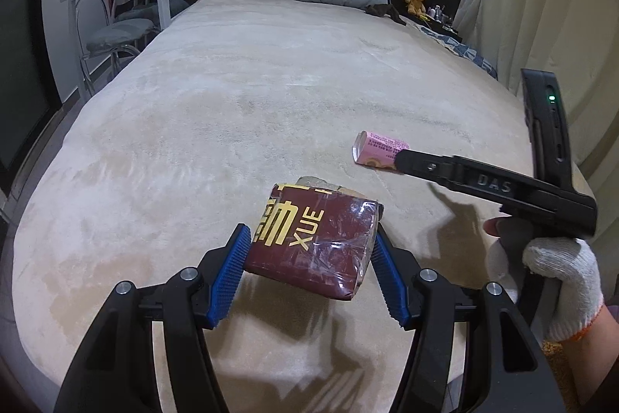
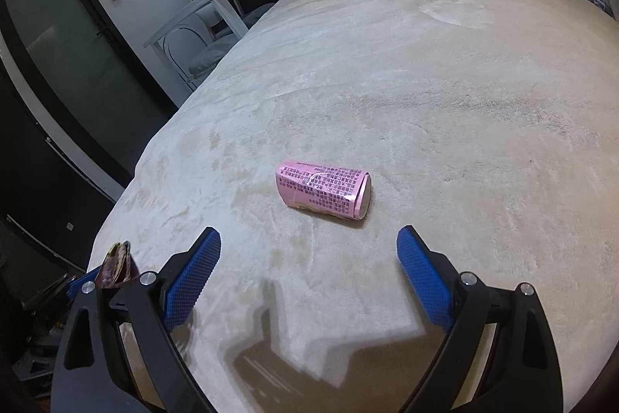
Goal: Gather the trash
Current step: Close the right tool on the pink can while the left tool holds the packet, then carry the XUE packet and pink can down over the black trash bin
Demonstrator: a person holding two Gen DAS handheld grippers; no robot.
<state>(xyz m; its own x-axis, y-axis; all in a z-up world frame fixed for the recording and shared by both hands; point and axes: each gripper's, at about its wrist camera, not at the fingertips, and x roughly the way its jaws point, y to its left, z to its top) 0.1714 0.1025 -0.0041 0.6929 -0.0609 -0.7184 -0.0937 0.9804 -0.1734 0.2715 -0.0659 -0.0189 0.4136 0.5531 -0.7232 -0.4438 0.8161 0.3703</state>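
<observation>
Clamping a maroon packet (image 1: pixel 313 242) between its blue pads, the left gripper (image 1: pixel 309 266) is holding it just above the cream bed cover (image 1: pixel 232 95). Spread wide with nothing between its fingers, the right gripper (image 2: pixel 309 273) is pointing at a pink carton (image 2: pixel 323 190), which is lying on its side on the bed cover just ahead of the fingertips.

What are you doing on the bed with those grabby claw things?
A person is picking up trash from the bed. The left gripper is clamped on a dark red packet. The right gripper is open and pointed at a pink carton lying on its side, not touching it yet.
</observation>
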